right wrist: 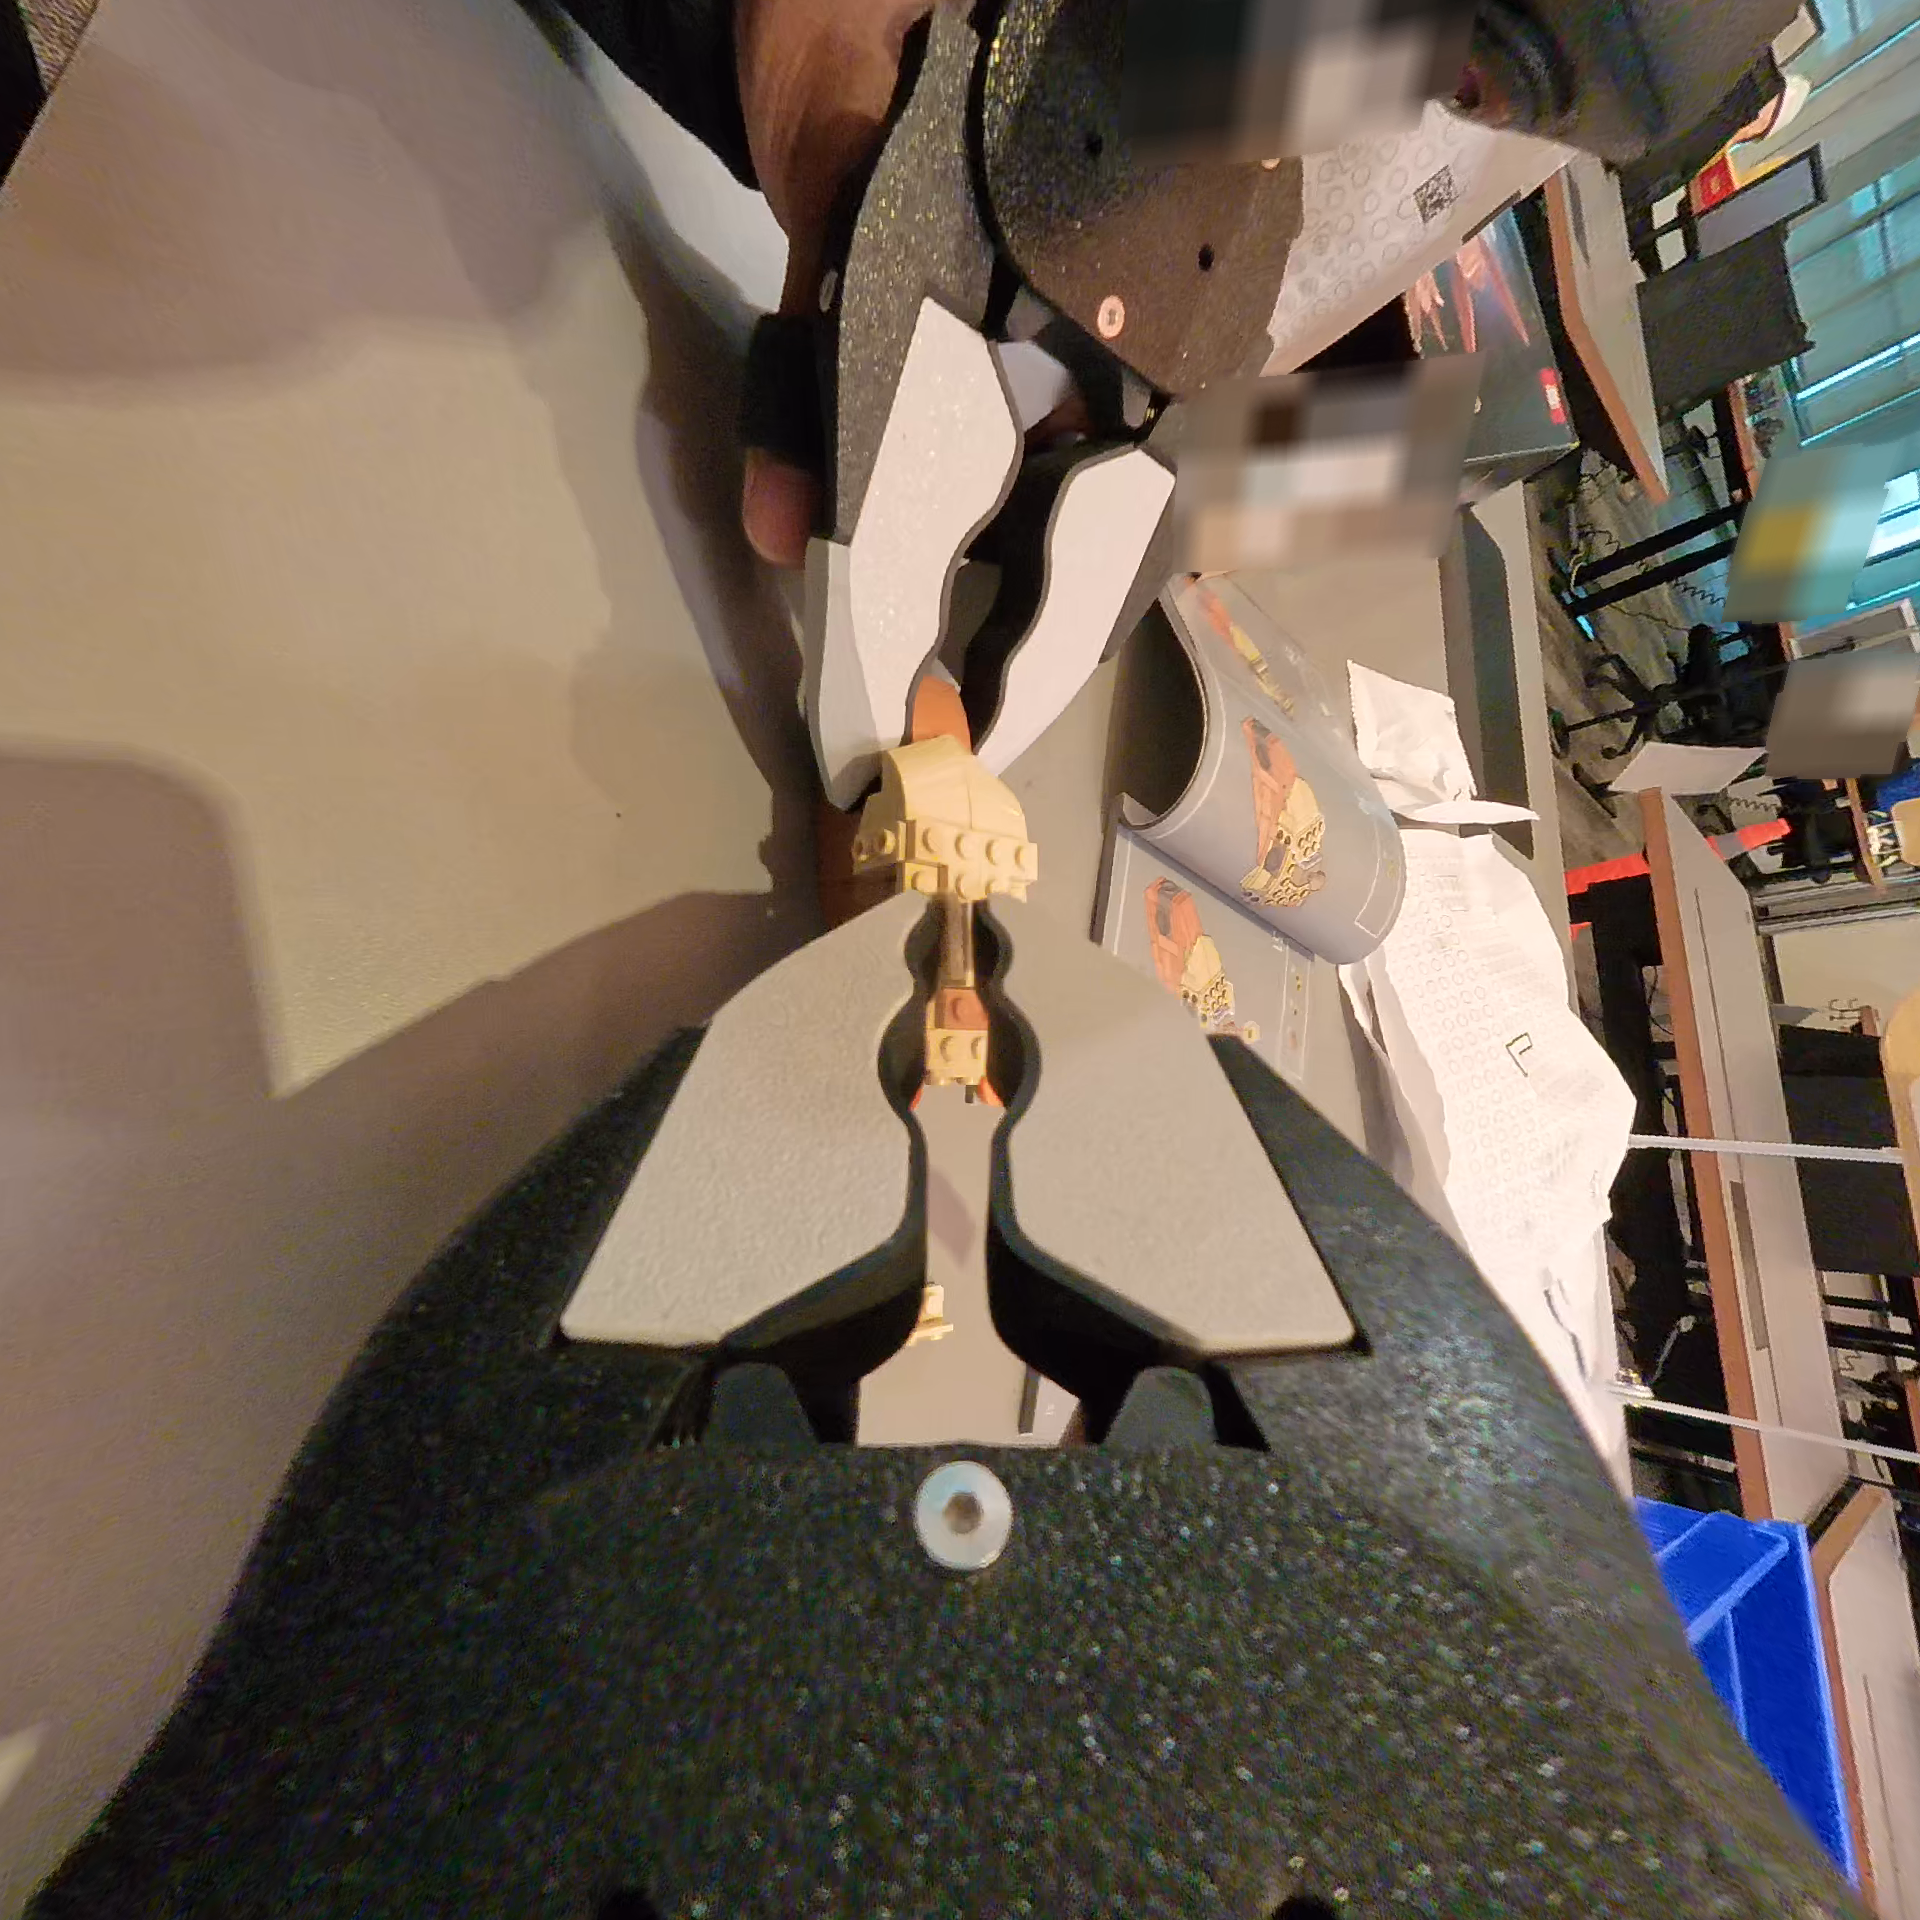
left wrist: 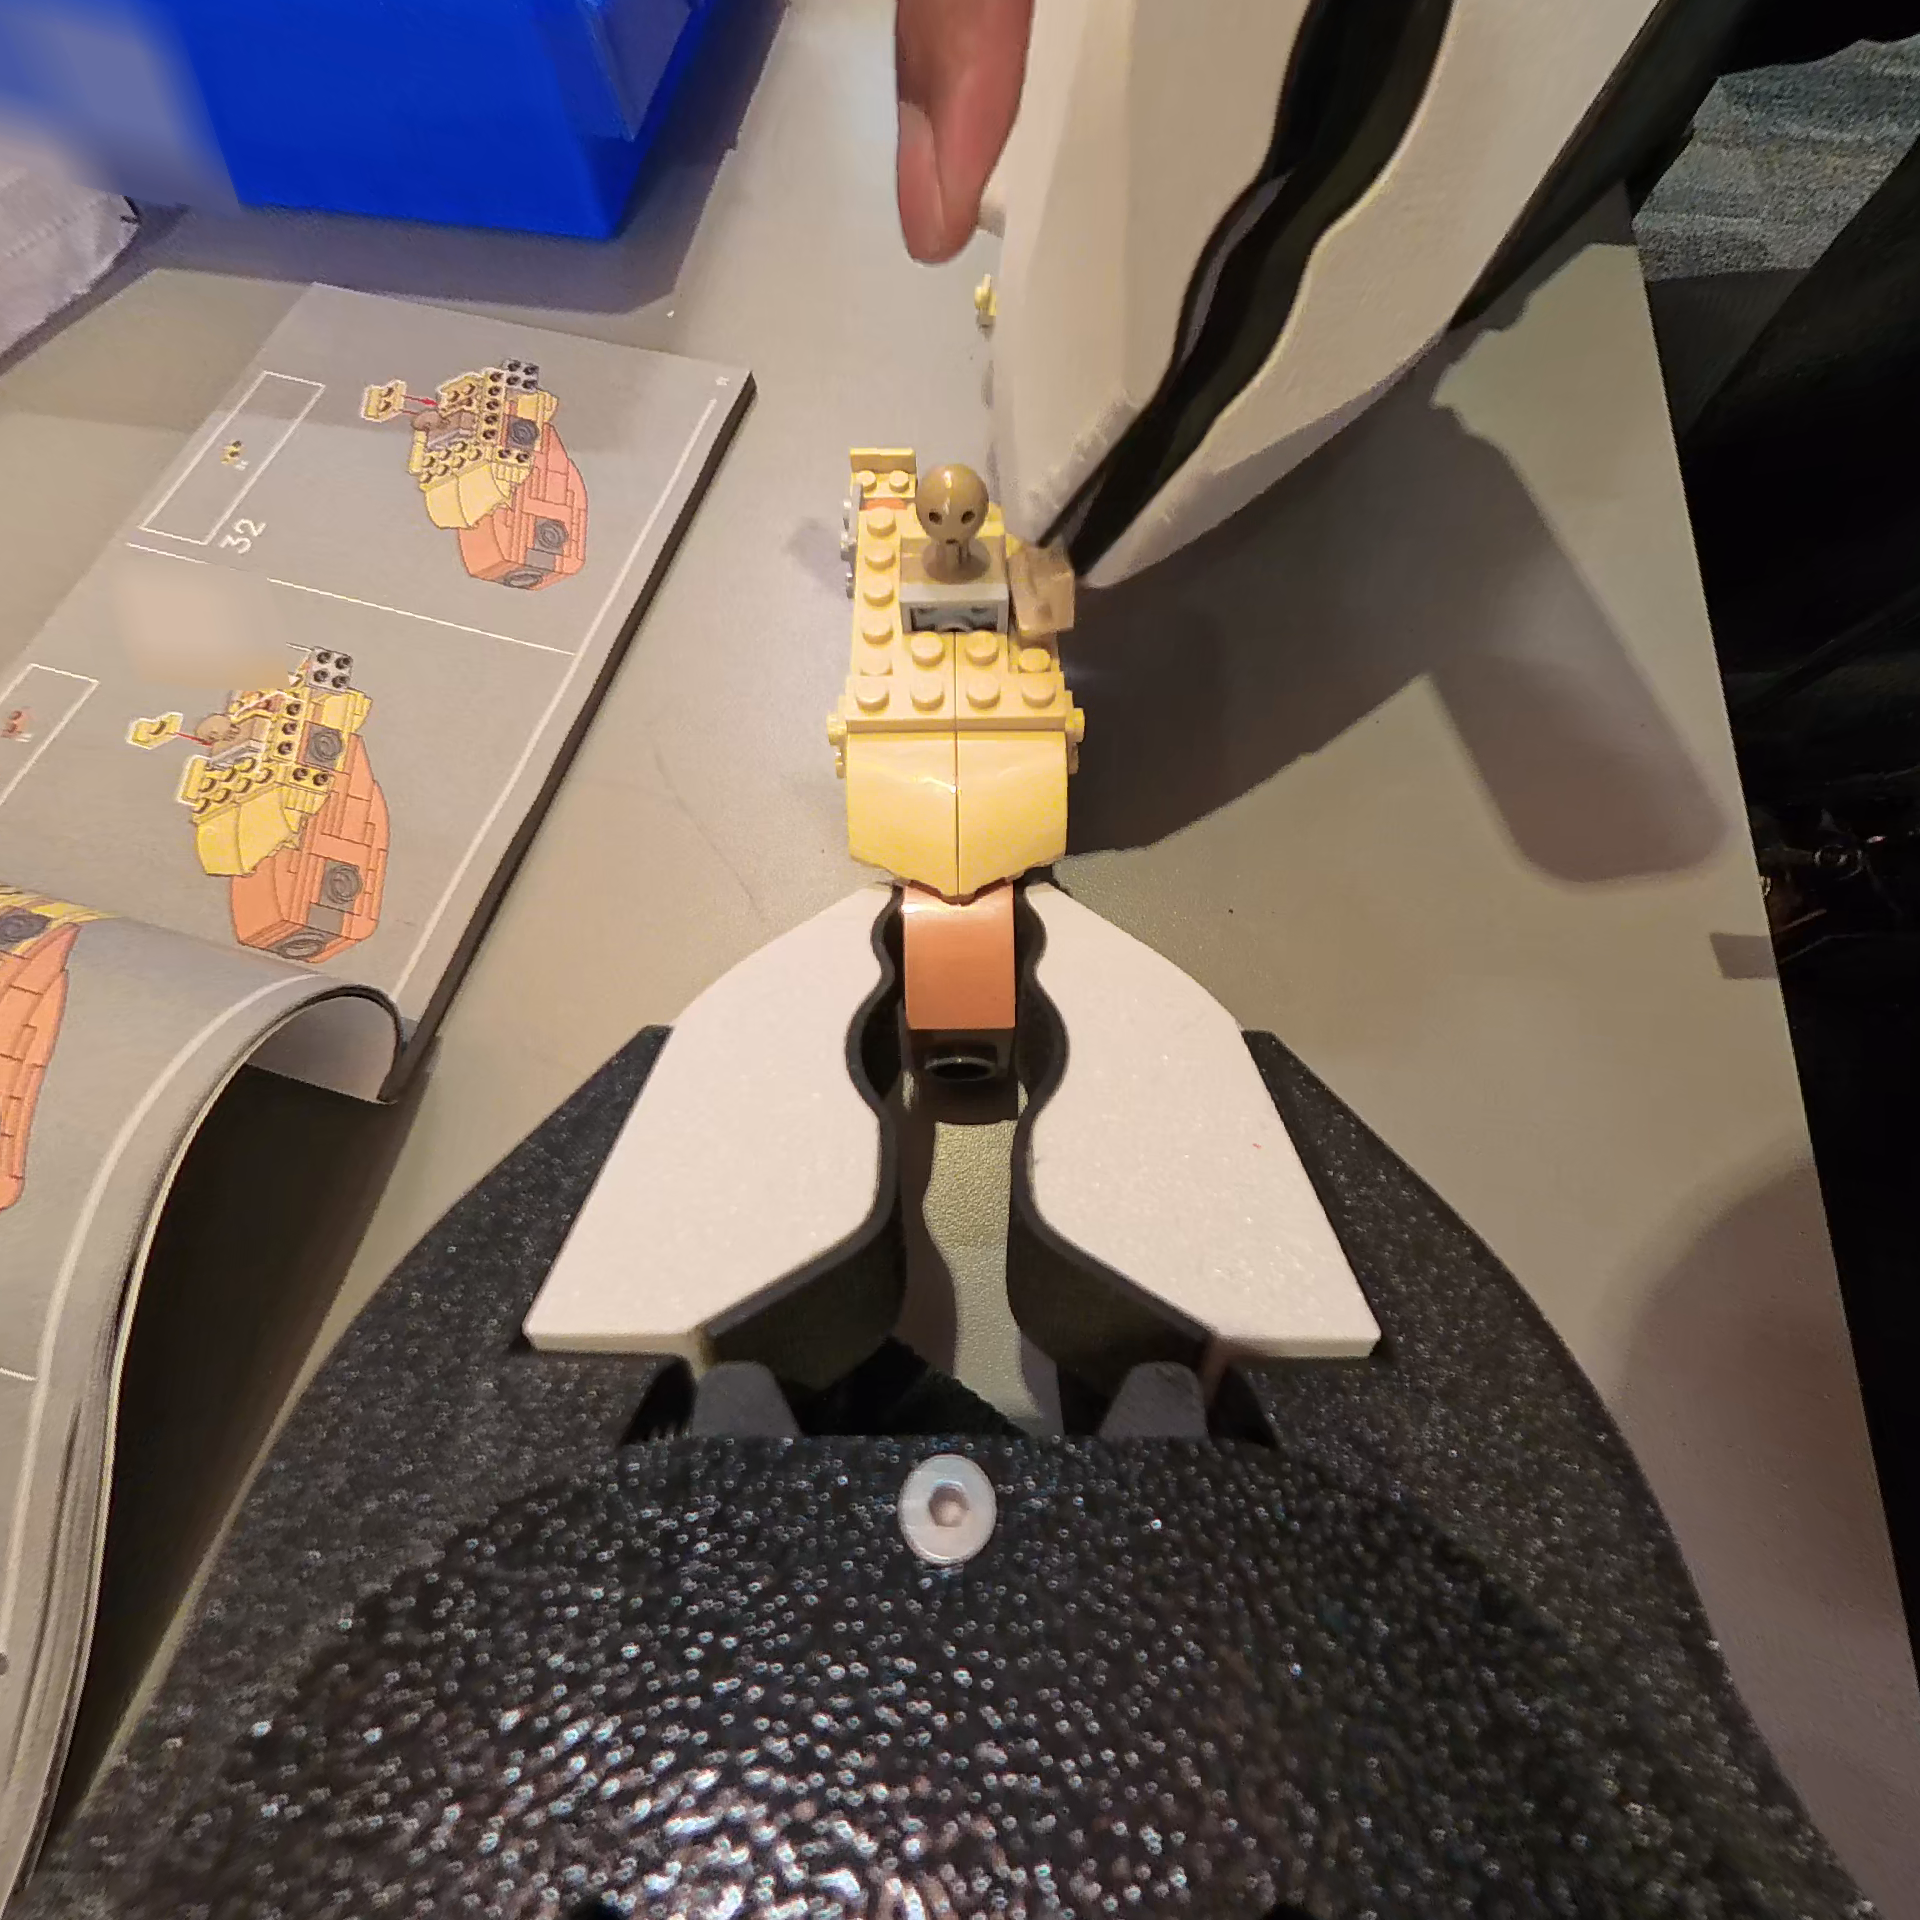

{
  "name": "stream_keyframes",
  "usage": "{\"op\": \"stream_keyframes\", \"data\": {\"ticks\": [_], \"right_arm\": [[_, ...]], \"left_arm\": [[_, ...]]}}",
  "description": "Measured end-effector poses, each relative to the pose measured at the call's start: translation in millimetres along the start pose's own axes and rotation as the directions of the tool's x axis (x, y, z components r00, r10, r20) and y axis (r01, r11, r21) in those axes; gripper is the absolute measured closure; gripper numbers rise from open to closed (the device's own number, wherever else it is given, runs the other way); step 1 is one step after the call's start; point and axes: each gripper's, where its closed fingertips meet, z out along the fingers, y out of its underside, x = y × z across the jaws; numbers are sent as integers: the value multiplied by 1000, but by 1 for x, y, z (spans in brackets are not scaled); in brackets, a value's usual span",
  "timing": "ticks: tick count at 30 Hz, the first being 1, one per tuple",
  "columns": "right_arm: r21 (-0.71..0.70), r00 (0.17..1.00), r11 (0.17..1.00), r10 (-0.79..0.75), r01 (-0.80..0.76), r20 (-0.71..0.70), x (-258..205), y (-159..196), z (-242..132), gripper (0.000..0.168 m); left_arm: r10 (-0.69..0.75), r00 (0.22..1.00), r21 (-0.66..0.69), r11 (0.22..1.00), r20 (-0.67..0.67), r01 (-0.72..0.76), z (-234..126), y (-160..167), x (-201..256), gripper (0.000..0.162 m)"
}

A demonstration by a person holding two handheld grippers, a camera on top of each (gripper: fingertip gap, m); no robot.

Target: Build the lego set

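My left gripper (left wrist: 956,920) is shut on the orange curved end (left wrist: 956,971) of the Lego model (left wrist: 956,727), a yellow studded body with a grey brick and a dark tan ball piece (left wrist: 951,514) on top. My right gripper (left wrist: 1060,556) comes in from the upper right, its tips at the model's far right corner, with a small tan piece (left wrist: 1044,592) in them. In the right wrist view my right gripper (right wrist: 958,935) is shut on that small tan and brown piece (right wrist: 956,1023), which touches the model (right wrist: 951,831). The left gripper (right wrist: 925,774) holds the model from above.
An open instruction booklet (left wrist: 416,623) lies left of the model and also shows in the right wrist view (right wrist: 1247,831). A blue bin (left wrist: 416,104) stands behind it. A person's finger (left wrist: 951,135) is at the top. A small loose yellow piece (left wrist: 984,296) lies on the grey table. White paper bags (right wrist: 1486,1039) lie beyond. The grippers' ends are close to 6 cm from one another.
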Motion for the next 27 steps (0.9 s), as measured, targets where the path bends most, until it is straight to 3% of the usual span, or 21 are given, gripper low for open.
{"op": "stream_keyframes", "data": {"ticks": [27], "right_arm": [[9,995,1000,-21,22,-98,-1,-6,5,166]], "left_arm": [[1,1000,0,1000,1,-1,0,0,0,144]]}}
